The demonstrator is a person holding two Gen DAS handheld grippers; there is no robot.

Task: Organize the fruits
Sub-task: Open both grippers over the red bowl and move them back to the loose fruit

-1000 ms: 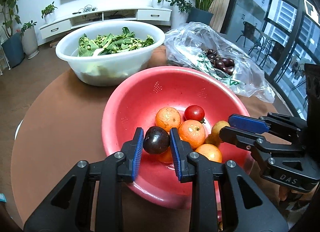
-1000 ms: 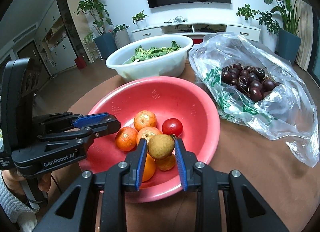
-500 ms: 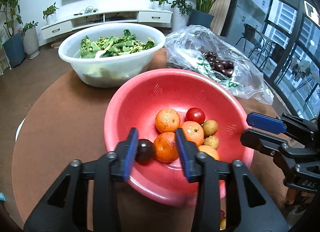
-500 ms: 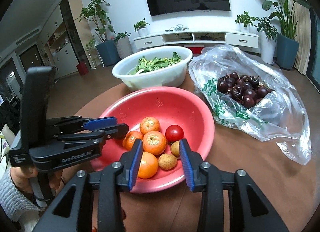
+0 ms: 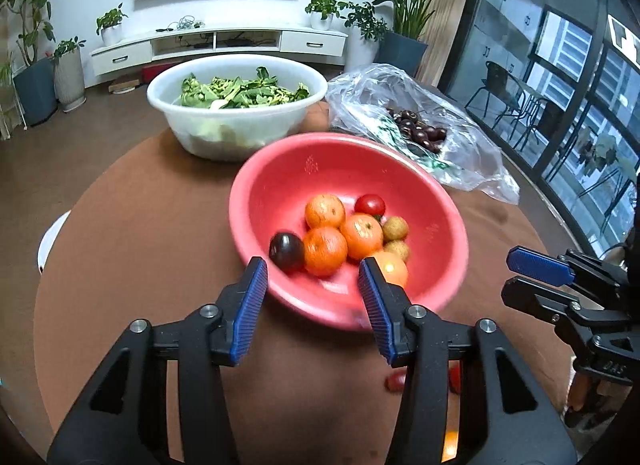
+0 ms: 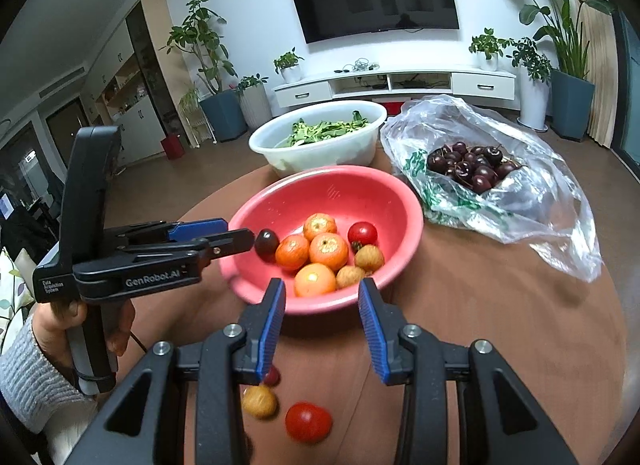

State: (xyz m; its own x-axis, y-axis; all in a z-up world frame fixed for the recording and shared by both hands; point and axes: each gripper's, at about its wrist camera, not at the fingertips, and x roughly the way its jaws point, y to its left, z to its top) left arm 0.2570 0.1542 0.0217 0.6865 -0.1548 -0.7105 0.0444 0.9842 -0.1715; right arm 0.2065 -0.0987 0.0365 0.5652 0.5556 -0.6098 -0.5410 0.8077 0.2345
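A red bowl on the round brown table holds several oranges, a tomato, two longans and a dark plum. My left gripper hangs just short of the bowl's near rim; its jaws are opening and nothing is between them. My right gripper stands open and empty at the near rim too. Below it, a tomato, a longan and a small red fruit lie loose on the table.
A white bowl of green leaves stands behind the red bowl. To the right lies a crumpled clear plastic bag with dark cherries. Bare brown tabletop spreads to the left.
The left gripper let go of the dark plum and the right one of a longan; both fruits now lie in the bowl. Both grippers drew back from the bowl with wider jaws.
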